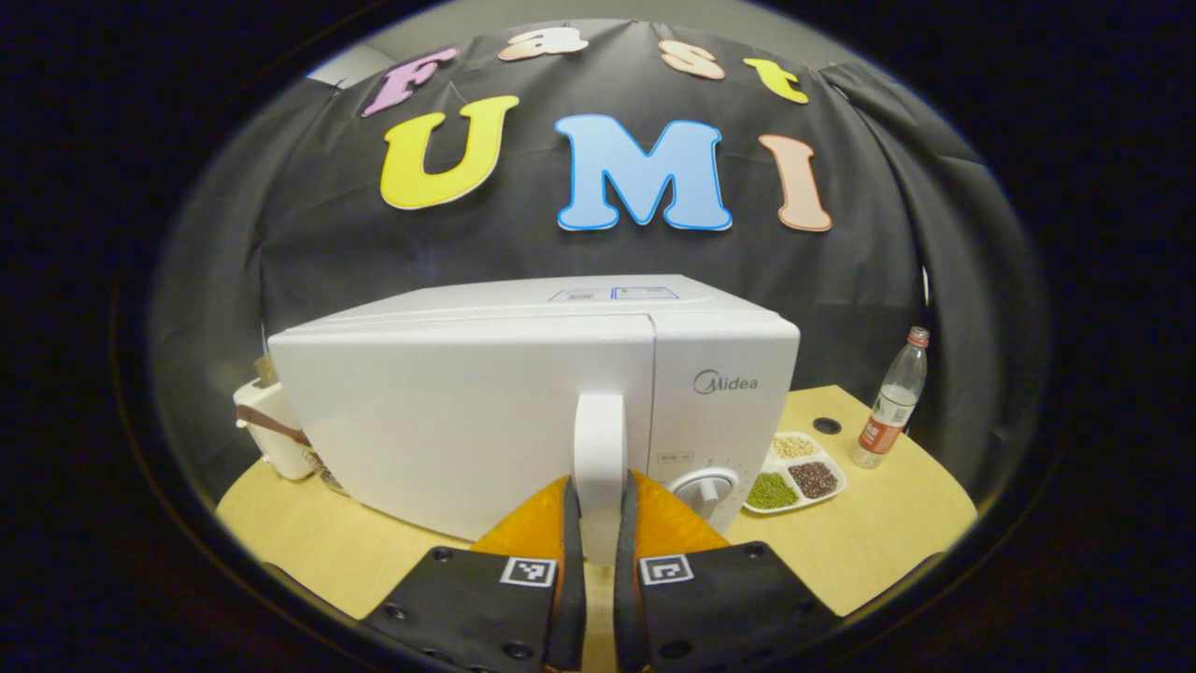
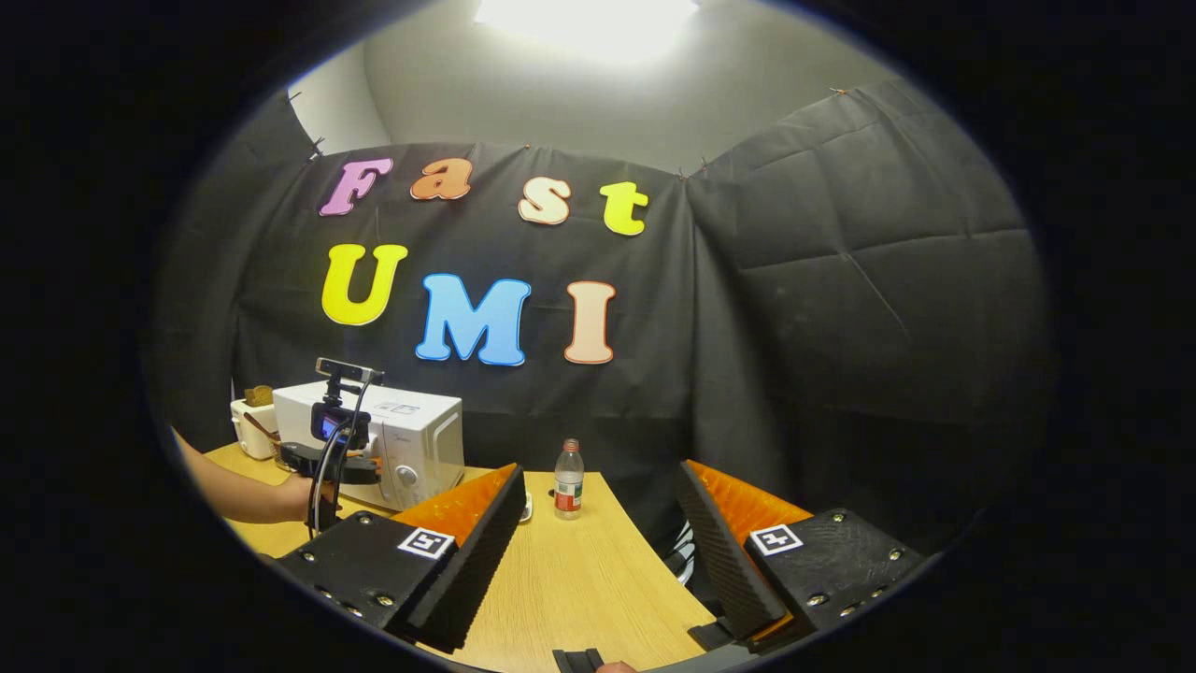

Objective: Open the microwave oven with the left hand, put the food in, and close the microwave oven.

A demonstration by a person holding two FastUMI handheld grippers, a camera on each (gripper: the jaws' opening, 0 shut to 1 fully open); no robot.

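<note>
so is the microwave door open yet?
Shut. The microwave door sits flush with the control panel, no gap. The left gripper has both fingers closed on the door handle.

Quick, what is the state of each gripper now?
Left gripper: shut on the microwave door handle.
Right gripper: open, holding nothing.

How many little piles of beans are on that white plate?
3, all on the divided plate right of the microwave: pale beans at the back, green beans front left, dark red beans front right.

White microwave [image 1: 523, 411] on table, door shut, upright.
</note>
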